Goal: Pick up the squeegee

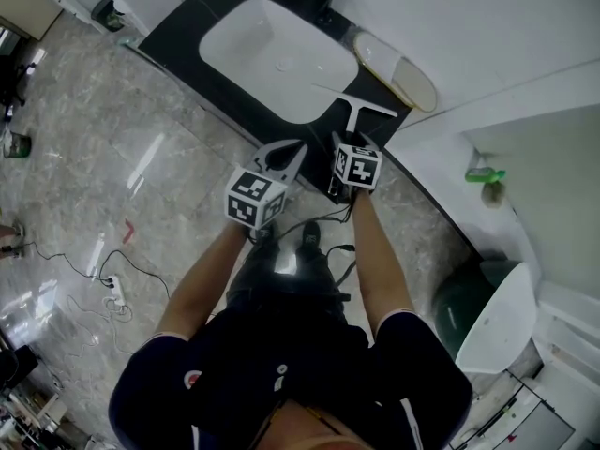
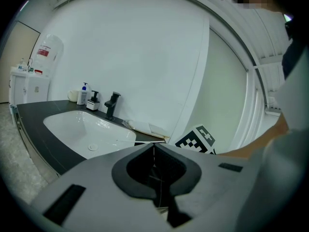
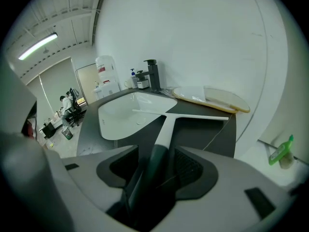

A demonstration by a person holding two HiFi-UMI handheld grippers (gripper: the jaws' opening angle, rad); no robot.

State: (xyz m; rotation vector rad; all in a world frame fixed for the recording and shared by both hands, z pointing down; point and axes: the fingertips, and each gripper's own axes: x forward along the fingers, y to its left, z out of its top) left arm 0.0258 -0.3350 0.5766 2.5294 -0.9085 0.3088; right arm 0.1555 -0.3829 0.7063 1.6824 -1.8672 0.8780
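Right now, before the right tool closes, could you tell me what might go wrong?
The right tool stands open around the squeegee, whose handle lies slanted between the jaws, so closing may twist it. One blade end reaches over the sink, so a nudge could tip it in. The left tool, shut, hovers close by and could collide.
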